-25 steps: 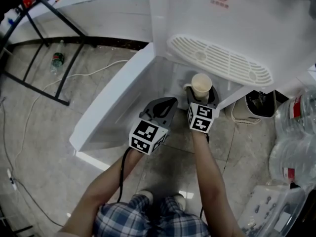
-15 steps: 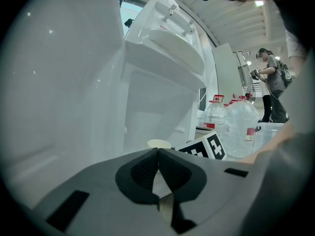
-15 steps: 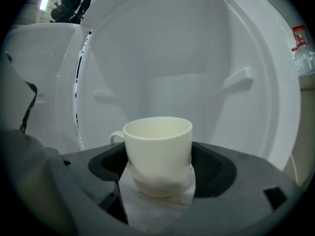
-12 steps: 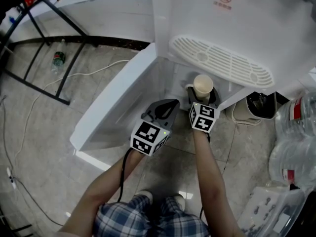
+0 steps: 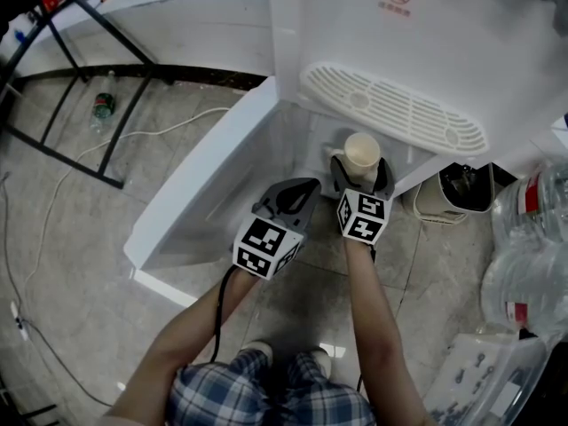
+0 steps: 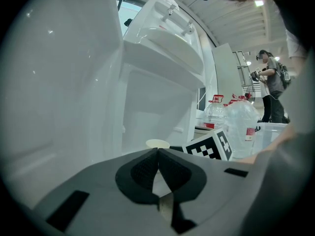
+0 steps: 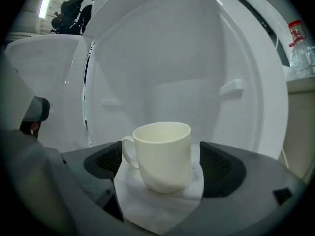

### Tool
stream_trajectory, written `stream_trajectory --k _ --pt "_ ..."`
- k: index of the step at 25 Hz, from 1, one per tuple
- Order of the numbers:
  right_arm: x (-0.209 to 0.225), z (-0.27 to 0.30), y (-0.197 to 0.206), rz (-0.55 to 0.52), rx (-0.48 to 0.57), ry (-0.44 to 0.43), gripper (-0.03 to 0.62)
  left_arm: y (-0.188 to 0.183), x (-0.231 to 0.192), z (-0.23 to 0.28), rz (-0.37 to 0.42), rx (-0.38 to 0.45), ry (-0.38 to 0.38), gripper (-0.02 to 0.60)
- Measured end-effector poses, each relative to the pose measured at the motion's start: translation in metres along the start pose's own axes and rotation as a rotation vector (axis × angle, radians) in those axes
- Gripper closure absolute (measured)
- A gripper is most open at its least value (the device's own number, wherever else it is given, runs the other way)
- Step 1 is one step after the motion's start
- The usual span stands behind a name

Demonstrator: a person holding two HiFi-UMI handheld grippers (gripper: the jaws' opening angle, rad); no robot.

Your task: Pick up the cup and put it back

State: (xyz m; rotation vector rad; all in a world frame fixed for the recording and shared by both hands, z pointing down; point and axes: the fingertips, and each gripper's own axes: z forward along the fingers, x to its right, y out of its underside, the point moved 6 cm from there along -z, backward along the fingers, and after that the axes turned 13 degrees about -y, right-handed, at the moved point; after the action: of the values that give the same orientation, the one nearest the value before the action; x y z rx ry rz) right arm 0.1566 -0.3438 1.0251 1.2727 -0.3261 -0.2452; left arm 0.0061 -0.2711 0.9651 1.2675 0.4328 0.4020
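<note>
A cream cup [image 5: 362,152] with its handle to the left stands upright on the white floor of the water dispenser's lower cabinet [image 7: 162,200]. My right gripper [image 5: 360,172] is around the cup [image 7: 165,154], and its jaws are opening. Both black pads [image 7: 219,168] stand clear of the cup's sides. My left gripper [image 5: 304,187] hovers just left of it, shut with nothing between its fingers. In the left gripper view the gripper [image 6: 157,152] points into the cabinet, and only the cup's rim [image 6: 157,143] shows above it.
The white water dispenser [image 5: 355,25] has a drip grille [image 5: 395,109] overhanging the cabinet. Its door [image 5: 200,180] hangs open to the left. Large water bottles [image 5: 532,238], a clear plastic box [image 5: 488,380] and a beige container [image 5: 453,193] stand on the right. A black frame [image 5: 80,87] stands far left.
The right gripper's jaws have spread away from the cup, which stays standing in the cabinet. The right gripper has drawn back slightly. The left gripper has barely moved.
</note>
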Motion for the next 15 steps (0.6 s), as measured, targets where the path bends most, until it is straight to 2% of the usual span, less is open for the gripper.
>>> stream_trajectory --k 6,9,12,15 --pt "-0.009 -0.017 -0.004 0.023 0.027 0.008 0.108 -0.003 -0.002 -0.004 -0.017 0.008 -0.01 0.555" --pt "-0.016 -0.034 -0.01 0.028 0.04 0.008 0.108 -0.007 -0.002 -0.01 -0.048 0.013 -0.032 0.555" --pt "-0.025 -0.059 -0.022 0.022 0.049 0.006 0.11 -0.017 0.006 -0.021 -0.042 0.013 -0.031 0.555" --pt "-0.036 -0.091 -0.038 -0.002 0.049 -0.013 0.151 -0.033 0.016 -0.035 -0.044 0.007 -0.019 0.555"
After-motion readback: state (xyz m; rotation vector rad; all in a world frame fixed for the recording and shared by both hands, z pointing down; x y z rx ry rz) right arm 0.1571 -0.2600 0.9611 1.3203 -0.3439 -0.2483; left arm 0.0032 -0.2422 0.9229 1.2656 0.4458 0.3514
